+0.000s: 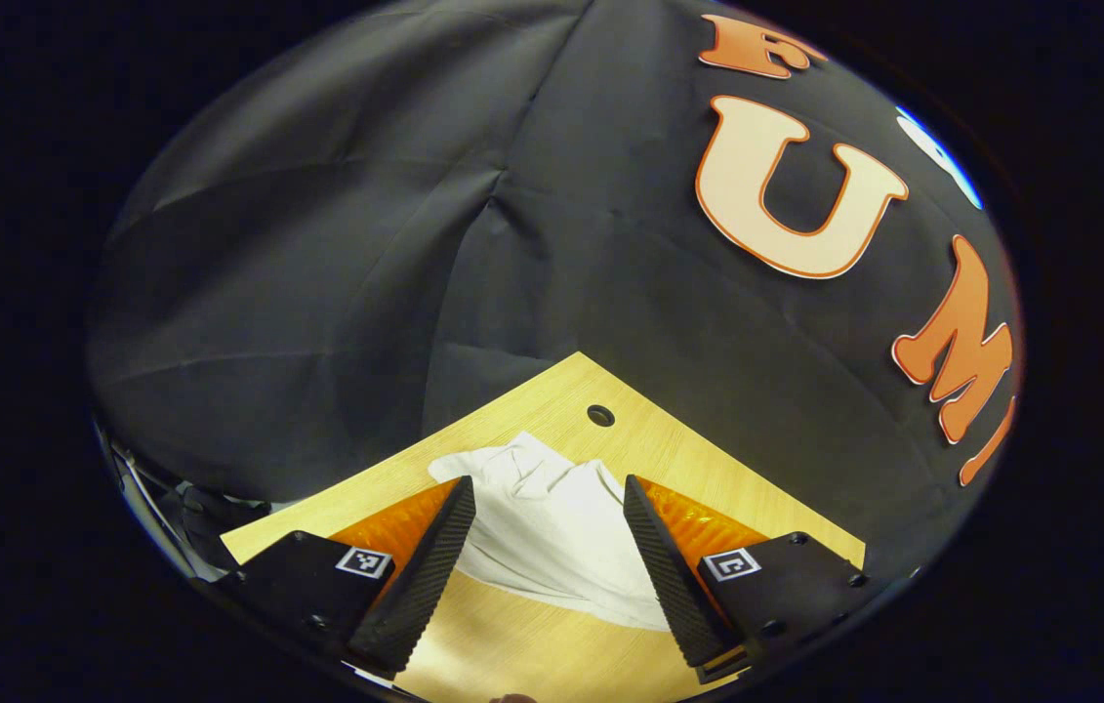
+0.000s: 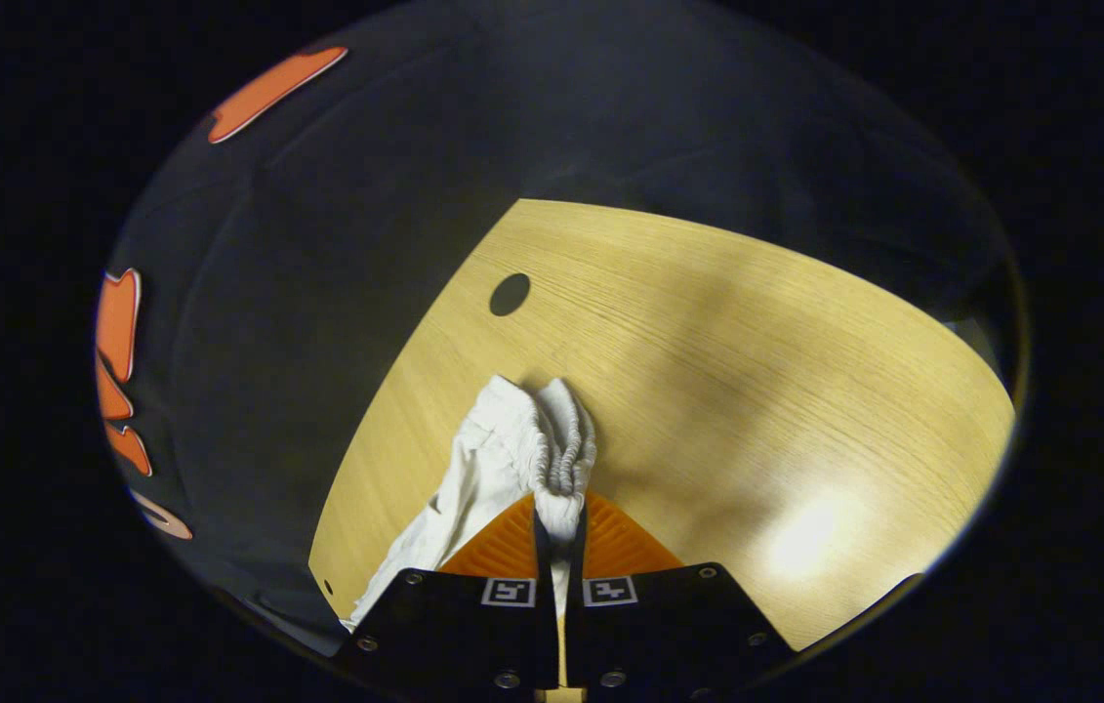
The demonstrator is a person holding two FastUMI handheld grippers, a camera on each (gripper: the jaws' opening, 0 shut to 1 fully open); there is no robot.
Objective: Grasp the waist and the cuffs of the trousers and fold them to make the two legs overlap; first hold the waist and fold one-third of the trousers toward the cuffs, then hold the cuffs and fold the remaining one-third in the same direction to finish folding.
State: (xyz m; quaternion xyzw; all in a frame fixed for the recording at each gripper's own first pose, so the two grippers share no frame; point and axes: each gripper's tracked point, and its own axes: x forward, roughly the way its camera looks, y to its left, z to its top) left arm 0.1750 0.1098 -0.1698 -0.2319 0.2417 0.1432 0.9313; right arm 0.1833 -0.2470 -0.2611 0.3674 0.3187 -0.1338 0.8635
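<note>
Wooden table (image 2: 727,322), right tool (image 2: 559,527) pinching trousers waist (image 2: 561,449), left tool (image 1: 550,547) spread wide

bare wooden table (image 2: 756,391) lying open right of the bunched trousers (image 2: 512,459), cable hole (image 2: 510,294) sitting beyond them, black cloth wall (image 1: 317,244) closing in behind the table edge

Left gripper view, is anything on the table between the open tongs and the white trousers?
Nothing visible. The left tongs stand open with the white trousers lying straight ahead between the fingers, on bare wooden table. The right tongs already pinch the gathered waist.
</note>
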